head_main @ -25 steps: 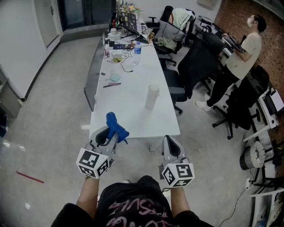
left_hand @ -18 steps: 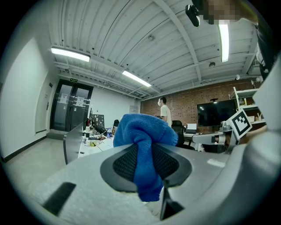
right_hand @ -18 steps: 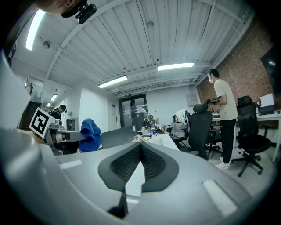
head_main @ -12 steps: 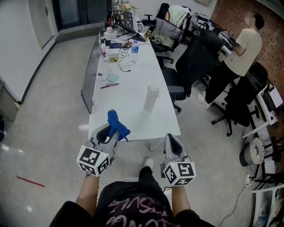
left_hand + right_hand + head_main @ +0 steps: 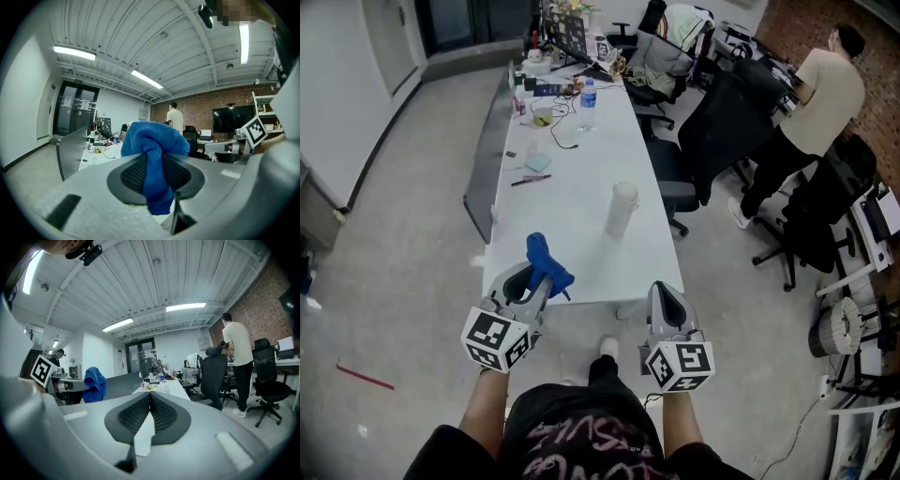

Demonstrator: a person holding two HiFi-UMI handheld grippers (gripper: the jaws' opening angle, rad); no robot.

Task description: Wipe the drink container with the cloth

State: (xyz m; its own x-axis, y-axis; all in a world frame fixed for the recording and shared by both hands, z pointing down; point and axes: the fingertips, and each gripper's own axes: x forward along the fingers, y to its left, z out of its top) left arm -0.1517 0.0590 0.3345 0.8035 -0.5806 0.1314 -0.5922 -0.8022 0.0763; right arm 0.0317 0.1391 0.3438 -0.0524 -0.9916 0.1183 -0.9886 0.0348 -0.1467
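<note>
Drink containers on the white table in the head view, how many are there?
2: a white tumbler toward the table's near right side, and a clear water bottle farther back. More may hide in the far clutter.

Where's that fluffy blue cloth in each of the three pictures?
Head view: fluffy blue cloth lower left of centre, sticking up from the left claw.
Left gripper view: cloth dead centre, pinched in the claw.
Right gripper view: cloth at mid-left.
Shared landmark: long white table.

Bright ceiling strip lights (image 5: pixel 185 307) give even, soft-shadowed light; the 2 gripper views bulge fisheye, corners black.
</note>
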